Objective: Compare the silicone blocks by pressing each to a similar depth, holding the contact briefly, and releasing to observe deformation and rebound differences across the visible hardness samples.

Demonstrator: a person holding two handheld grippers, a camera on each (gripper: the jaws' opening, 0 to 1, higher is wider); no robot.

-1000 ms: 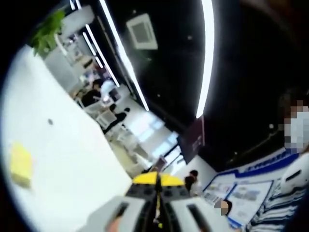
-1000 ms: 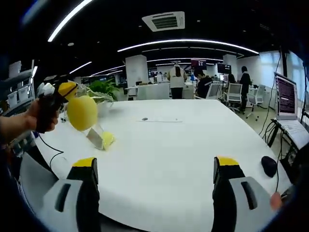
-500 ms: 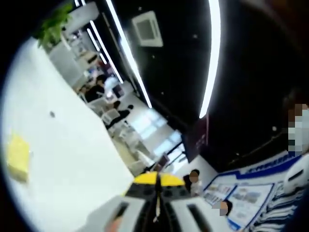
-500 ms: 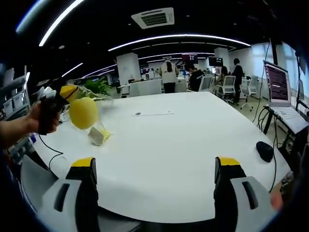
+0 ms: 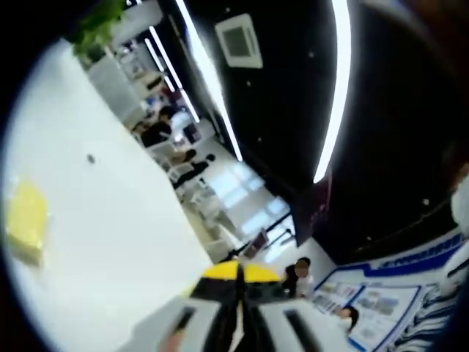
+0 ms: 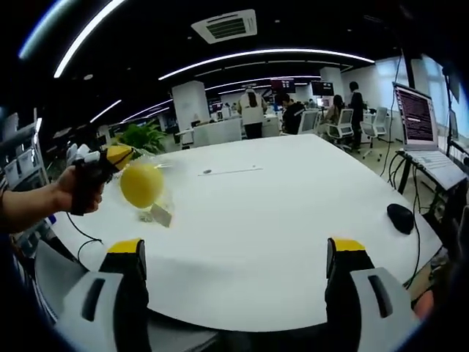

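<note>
The right gripper view shows my right gripper (image 6: 238, 253) open above the near edge of the white table (image 6: 293, 220), with nothing between its yellow-tipped jaws. From the left, a hand (image 6: 69, 196) holds my left gripper (image 6: 117, 155) over the table's left side. A round yellow sample (image 6: 141, 185) hangs from its tips, seemingly in clear wrap. Just beneath it a pale flat block (image 6: 159, 215) lies on the table. In the left gripper view the left gripper (image 5: 238, 273) has its jaws pressed together, and a yellow block (image 5: 26, 220) lies on the table at far left.
A black mouse (image 6: 401, 218) sits near the table's right edge, with an open laptop (image 6: 416, 117) beyond it. A thin cable (image 6: 231, 171) lies at the table's far middle. A green plant (image 6: 139, 136) stands behind the left gripper. People and office chairs are farther back.
In the right gripper view the left gripper and its round yellow sample have shifted right and lower, now covering the yellow block on the table. The right gripper stays open.
</note>
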